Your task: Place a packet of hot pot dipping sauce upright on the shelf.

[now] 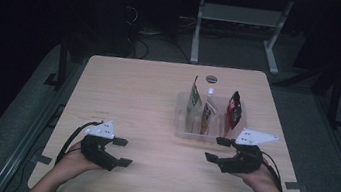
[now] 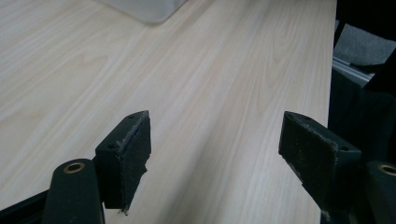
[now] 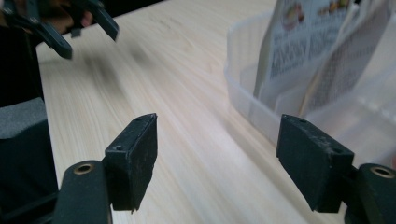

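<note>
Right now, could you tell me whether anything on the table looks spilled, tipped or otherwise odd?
Nothing stands out. Three pouches stand upright in the clear bin, the table shows no spill, and the left gripper and right gripper hang open, holding nothing.

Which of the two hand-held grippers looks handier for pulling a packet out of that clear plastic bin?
The right hand-held gripper, probably: it sits open beside the clear plastic bin, while the left hand-held gripper, also open, hovers across the table.

Bare table (image 1: 143,97) left and centre: open passage. Clear bin (image 1: 181,128) with three upright pouches (image 1: 206,112) blocks right-centre, just beside right gripper (image 1: 217,149). Left gripper (image 1: 122,152) unobstructed.
</note>
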Tool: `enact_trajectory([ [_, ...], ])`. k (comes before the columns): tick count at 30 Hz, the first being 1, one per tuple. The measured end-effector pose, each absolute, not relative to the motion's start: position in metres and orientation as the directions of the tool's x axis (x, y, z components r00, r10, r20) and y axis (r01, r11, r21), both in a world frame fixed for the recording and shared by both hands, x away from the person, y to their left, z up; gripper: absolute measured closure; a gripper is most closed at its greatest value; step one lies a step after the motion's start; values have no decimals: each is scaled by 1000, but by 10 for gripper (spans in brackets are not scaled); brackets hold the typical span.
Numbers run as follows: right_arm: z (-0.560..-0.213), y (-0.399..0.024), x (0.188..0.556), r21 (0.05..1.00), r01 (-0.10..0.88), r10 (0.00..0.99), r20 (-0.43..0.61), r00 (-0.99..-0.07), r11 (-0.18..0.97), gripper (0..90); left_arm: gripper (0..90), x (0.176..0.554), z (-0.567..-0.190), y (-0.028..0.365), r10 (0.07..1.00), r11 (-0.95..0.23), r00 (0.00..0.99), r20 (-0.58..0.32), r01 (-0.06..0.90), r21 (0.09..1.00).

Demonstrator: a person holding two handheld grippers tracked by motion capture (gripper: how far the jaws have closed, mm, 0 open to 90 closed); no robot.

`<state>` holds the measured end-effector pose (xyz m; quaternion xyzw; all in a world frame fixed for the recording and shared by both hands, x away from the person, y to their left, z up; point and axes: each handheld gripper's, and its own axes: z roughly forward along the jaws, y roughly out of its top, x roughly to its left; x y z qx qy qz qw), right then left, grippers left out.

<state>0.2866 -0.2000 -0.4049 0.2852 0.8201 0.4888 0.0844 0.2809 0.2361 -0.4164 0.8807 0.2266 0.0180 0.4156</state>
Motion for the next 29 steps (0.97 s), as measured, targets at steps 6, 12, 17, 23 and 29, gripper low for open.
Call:
enact_trajectory([
  [6, -420, -208, 280, 832, 416, 576, 148, -804, 367, 268, 249, 273, -423, 243, 437, -561, 887, -148, 398, 726],
  [12, -438, -220, 274, 801, 454, 627, 130, -768, 390, 247, 249, 268, -435, 252, 468, -553, 871, -151, 421, 719],
  [17, -446, -225, 276, 789, 480, 642, 145, -753, 384, 238, 249, 267, -439, 256, 474, -580, 872, -123, 414, 701],
  [23, -453, -233, 281, 772, 493, 669, 121, -733, 401, 238, 241, 272, -444, 263, 497, -573, 860, -120, 429, 698],
  [29, -455, -235, 283, 767, 489, 673, 102, -733, 415, 237, 240, 272, -446, 260, 487, -597, 867, -104, 418, 685],
])
